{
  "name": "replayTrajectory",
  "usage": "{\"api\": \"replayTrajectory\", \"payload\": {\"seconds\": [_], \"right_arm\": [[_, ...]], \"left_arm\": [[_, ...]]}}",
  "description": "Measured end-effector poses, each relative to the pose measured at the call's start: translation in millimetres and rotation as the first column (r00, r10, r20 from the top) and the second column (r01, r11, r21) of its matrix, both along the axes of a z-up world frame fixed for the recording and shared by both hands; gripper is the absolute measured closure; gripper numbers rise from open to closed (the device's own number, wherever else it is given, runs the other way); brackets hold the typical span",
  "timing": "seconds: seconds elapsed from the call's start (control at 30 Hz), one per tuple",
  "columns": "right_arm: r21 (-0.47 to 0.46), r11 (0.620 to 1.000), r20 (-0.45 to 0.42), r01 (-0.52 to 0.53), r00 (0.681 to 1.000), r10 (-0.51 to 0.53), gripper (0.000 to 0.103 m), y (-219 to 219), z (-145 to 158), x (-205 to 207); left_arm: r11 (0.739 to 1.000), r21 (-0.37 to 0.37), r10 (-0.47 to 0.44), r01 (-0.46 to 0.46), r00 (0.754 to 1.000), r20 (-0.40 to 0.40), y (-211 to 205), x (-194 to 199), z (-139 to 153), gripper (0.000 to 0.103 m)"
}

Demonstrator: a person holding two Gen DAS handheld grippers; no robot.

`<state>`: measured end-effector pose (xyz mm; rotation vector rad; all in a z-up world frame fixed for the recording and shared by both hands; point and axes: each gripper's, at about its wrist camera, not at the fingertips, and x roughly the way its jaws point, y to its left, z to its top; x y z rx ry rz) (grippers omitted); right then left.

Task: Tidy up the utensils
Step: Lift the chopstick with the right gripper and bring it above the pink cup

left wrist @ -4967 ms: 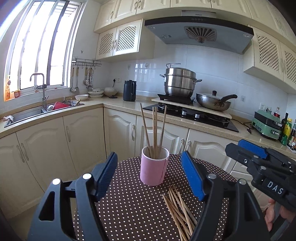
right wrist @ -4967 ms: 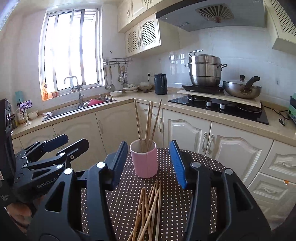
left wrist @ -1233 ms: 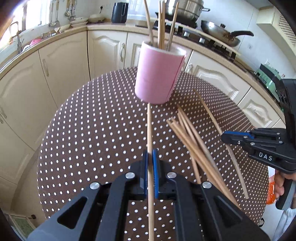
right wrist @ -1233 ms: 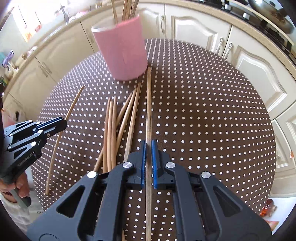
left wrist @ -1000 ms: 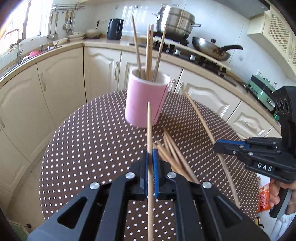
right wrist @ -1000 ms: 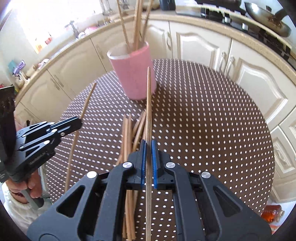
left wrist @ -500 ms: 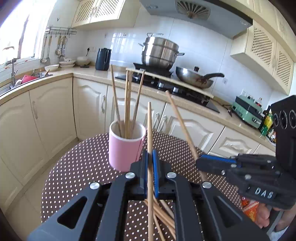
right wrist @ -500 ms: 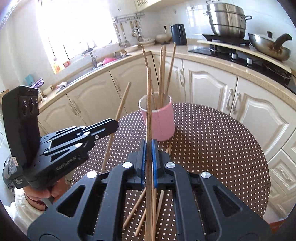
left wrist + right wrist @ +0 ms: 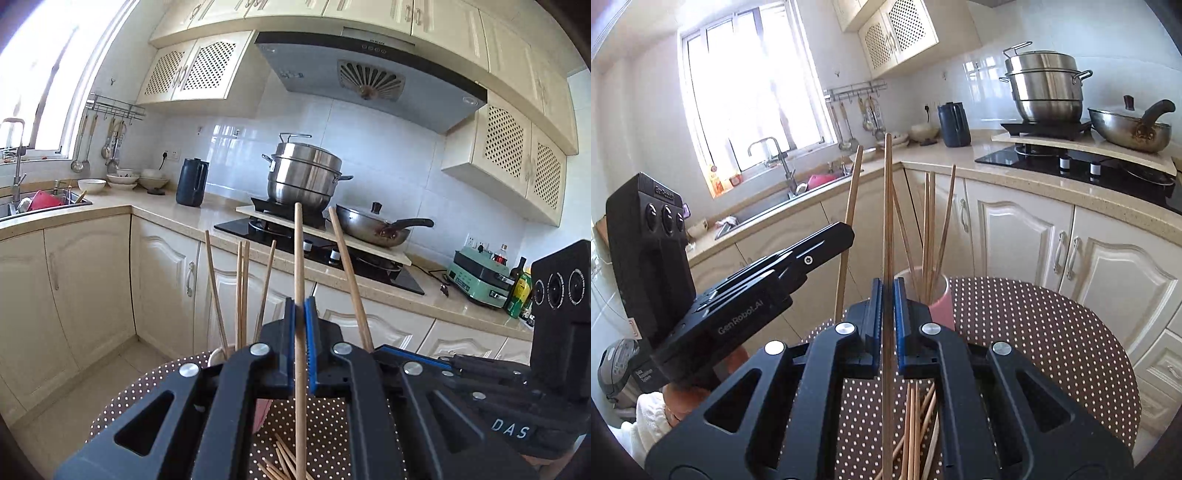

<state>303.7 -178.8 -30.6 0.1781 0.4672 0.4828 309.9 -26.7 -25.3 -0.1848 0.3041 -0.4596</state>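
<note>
A chopstick [image 9: 299, 280] stands nearly upright between the blue pads of the left claw [image 9: 300, 317], which is pressed together on it, the stick rising well above the tips and running down past them below. The right claw [image 9: 887, 295] likewise pinches a second chopstick [image 9: 887, 206] upright. In the left view that second stick leans just to the right of the left claw's tips; in the right view the first stick stands just left of the right claw's tips.

Just ahead of both claws sits the pink cup [image 9: 942, 302], partly hidden behind the fingers, with four chopsticks [image 9: 929, 229] standing in it. Below the claws, loose chopsticks [image 9: 916, 424] lie in a heap on the dotted brown table [image 9: 1034, 332]. Beyond are cream cabinets [image 9: 1015, 236], a steel pot [image 9: 306, 181] and a pan [image 9: 373, 229] on the stove.
</note>
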Motion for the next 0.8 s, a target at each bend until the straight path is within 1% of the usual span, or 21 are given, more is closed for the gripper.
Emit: {"api": "replayTrajectory", "payload": {"seconds": [0.1,0.2,0.3,0.37,0.43,0.57,0.63,0.67,0.73,0.8], "right_arm": [[0.023,1.0,0.025,0.011,1.0,-0.012,0.097,0.6,4.8,9.2],[0.038,0.999,0.064,0.03,0.997,-0.032,0.097,2.8,8.3,19.0],[0.062,0.997,0.082,0.037,0.996,-0.042,0.097,5.0,8.7,36.5],[0.066,0.997,0.107,0.05,0.993,-0.056,0.097,8.2,8.1,47.1],[0.08,0.995,0.129,0.06,0.989,-0.07,0.097,10.3,7.4,57.3],[0.094,0.991,0.185,0.093,0.977,-0.109,0.097,14.7,8.4,72.9],[0.098,0.989,0.217,0.107,0.968,-0.126,0.097,16.5,9.6,79.4],[0.1,0.989,0.228,0.111,0.965,-0.131,0.097,17.7,9.8,83.6],[0.112,0.986,0.24,0.12,0.96,-0.144,0.097,17.9,8.6,91.6],[0.117,0.984,0.261,0.131,0.952,-0.158,0.097,19.5,7.0,98.7]], "left_arm": [[1.0,-0.008,0.014,-0.014,1.0,0.027,0.7,12.1,4.2,0.097],[0.998,-0.021,0.055,-0.053,0.996,0.07,1.4,24.8,7.1,0.097],[0.996,-0.064,0.072,-0.067,0.993,0.088,4.3,39.2,5.6,0.097],[0.994,-0.061,0.098,-0.091,0.989,0.108,2.8,48.1,5.0,0.097],[0.992,-0.068,0.112,-0.105,0.987,0.112,2.6,58.9,4.0,0.097],[0.987,-0.093,0.145,-0.134,0.981,0.13,7.3,74.6,5.1,0.097],[0.981,-0.105,0.177,-0.162,0.972,0.157,8.8,79.0,5.9,0.097],[0.981,-0.109,0.178,-0.161,0.971,0.161,9.7,81.5,5.9,0.097],[0.974,-0.127,0.207,-0.186,0.961,0.181,12.2,83.3,5.7,0.097],[0.975,-0.12,0.206,-0.186,0.96,0.191,10.3,87.5,5.7,0.097]]}}
